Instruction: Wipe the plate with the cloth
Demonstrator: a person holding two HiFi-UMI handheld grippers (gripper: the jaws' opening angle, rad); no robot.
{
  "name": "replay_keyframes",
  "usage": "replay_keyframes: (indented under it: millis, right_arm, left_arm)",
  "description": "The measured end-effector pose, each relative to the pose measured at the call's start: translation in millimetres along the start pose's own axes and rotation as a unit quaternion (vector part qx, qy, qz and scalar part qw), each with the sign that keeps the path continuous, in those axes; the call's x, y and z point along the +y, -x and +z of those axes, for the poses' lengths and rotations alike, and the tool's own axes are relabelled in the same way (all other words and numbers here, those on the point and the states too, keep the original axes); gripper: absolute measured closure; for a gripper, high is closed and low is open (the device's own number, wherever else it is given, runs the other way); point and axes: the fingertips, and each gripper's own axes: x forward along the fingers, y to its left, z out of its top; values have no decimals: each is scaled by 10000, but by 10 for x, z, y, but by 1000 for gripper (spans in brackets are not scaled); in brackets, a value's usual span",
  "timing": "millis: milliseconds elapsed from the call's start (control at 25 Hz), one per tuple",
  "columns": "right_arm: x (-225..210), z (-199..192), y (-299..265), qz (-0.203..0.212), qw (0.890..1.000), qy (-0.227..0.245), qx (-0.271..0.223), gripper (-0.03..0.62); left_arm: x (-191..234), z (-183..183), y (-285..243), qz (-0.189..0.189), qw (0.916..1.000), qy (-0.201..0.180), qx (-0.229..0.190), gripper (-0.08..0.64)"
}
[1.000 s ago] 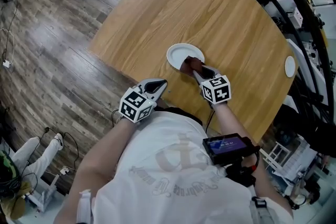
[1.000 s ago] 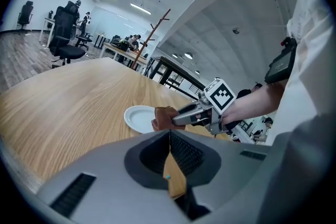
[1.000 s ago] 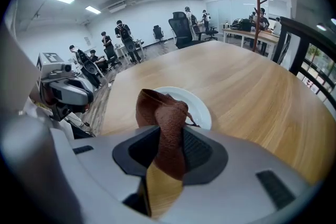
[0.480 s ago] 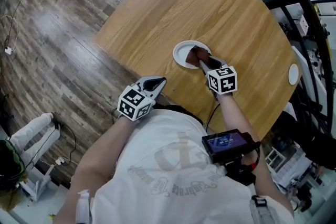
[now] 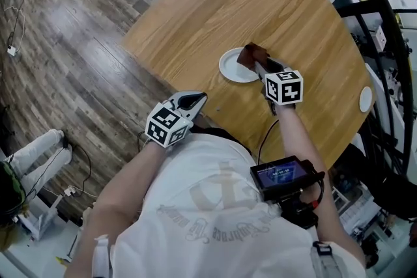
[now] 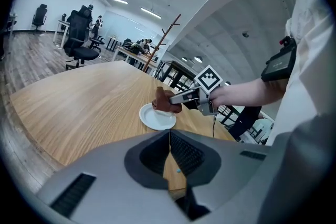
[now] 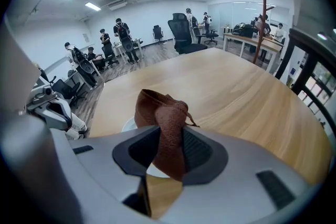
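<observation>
My right gripper (image 5: 259,65) has its fingers (image 7: 202,150) clamped on the brown cloth (image 5: 248,54) — a bunched fold stands up between them, and the loose end hangs over the far rim of the white plate (image 5: 233,68). I cannot tell whether the cloth touches the plate. The plate sits flat on the wooden counter (image 5: 215,3), on the side nearest me. My left gripper (image 5: 194,99) is well apart from the plate, at the counter's near edge — its fingers (image 6: 149,157) are pressed together with nothing between them, pointing toward the plate.
</observation>
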Motion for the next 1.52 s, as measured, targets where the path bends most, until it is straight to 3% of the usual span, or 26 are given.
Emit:
replay_keyframes:
  millis: [480, 1080, 1520]
  right_arm:
    - [-37, 150, -257, -146, 9974, 681, 170, 465]
    - [337, -603, 100, 216, 9932, 1056, 431, 463]
    - [396, -180, -147, 203, 9882, 1470, 379, 465]
  left_arm:
    - [26, -19, 100, 156, 9998, 35, -88, 547]
    - [-100, -39, 46, -10, 9999, -108, -83, 546]
    - [7, -108, 256, 248, 9996, 51, -151, 546]
